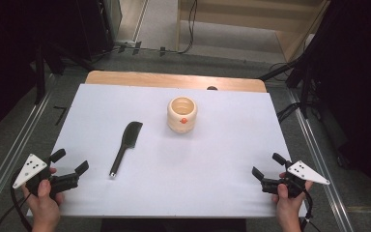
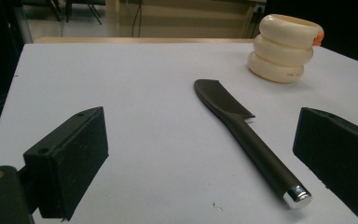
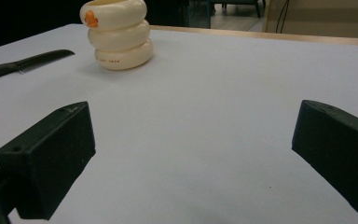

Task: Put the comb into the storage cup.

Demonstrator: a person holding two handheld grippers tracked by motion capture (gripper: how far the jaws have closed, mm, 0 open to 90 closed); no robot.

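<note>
Item: black spatula [image 1: 124, 146], one piece, lying flat on the white table cover [image 1: 212, 164], its flat blade end pointing toward the cream holder [image 1: 182, 114] and its long round handle ending in a silver cap on the side away from the holder. By the look of it the spatula is light and stiff, the blade probably slightly flexible and the handle smooth enough to slip; the mid-handle is the likely place to grip, across its width. The cream holder, a ribbed ring-stacked cup with an orange spot, stands upright just beyond and to one side of the blade. Left gripper [image 1: 70, 165]: nearest the spatula's capped end, jaws apart, holding nothing. Right gripper [image 1: 265, 166]: well apart from the spatula across the cover, jaws spread, nothing between them.
</note>
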